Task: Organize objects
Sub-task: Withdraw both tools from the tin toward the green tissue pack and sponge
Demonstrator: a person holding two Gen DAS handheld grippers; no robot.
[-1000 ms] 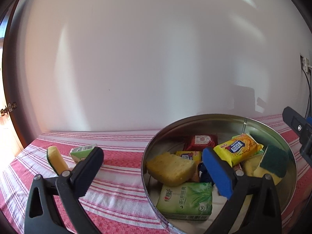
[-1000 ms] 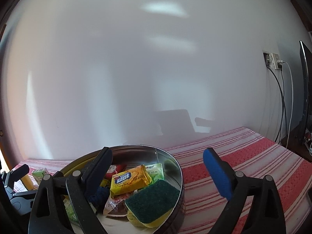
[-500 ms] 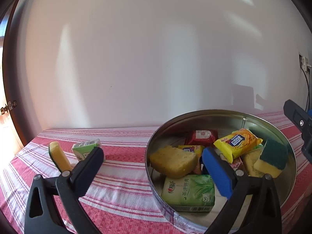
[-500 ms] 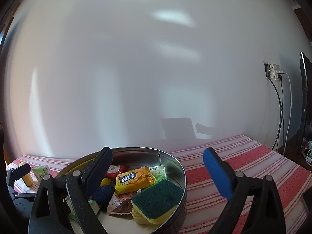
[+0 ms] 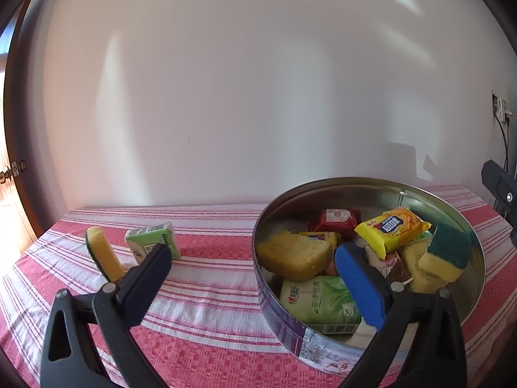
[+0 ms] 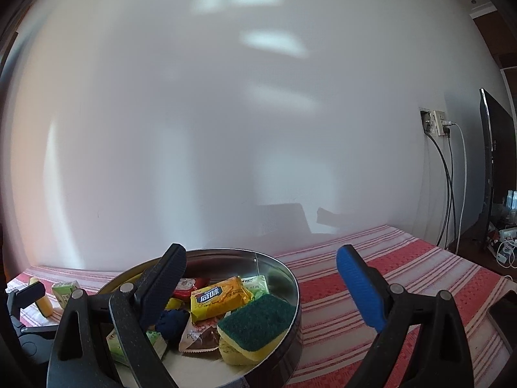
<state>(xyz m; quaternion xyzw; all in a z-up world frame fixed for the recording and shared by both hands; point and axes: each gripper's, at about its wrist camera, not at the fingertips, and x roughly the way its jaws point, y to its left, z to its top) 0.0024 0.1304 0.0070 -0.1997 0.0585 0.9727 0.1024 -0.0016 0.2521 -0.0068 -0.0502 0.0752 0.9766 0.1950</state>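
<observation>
A round metal tin (image 5: 452,208) (image 6: 292,278) on the red striped cloth holds several items: a yellow snack pack (image 5: 392,229) (image 6: 218,300), a green-topped sponge (image 5: 447,255) (image 6: 255,323), a plain yellow sponge (image 5: 294,255), a green tissue pack (image 5: 318,300) and a red packet (image 5: 336,218). Left of the tin, on the cloth, lie a yellow-green sponge (image 5: 103,257) (image 6: 40,297) and a small green carton (image 5: 152,245) (image 6: 64,292). My left gripper (image 5: 252,278) is open and empty, above the tin's left wall. My right gripper (image 6: 261,284) is open and empty, above the tin's right side.
A white wall rises just behind the table. A wall socket (image 6: 436,123) with hanging cables (image 6: 449,187) and a dark screen (image 6: 494,161) stand at the right. A dark flat object (image 6: 504,313) lies on the cloth at the right edge. A door edge (image 5: 13,168) shows far left.
Both grippers have drawn back and risen a little, so the tin and the two items on the cloth look smaller and sit higher in view. Nothing was grasped.
</observation>
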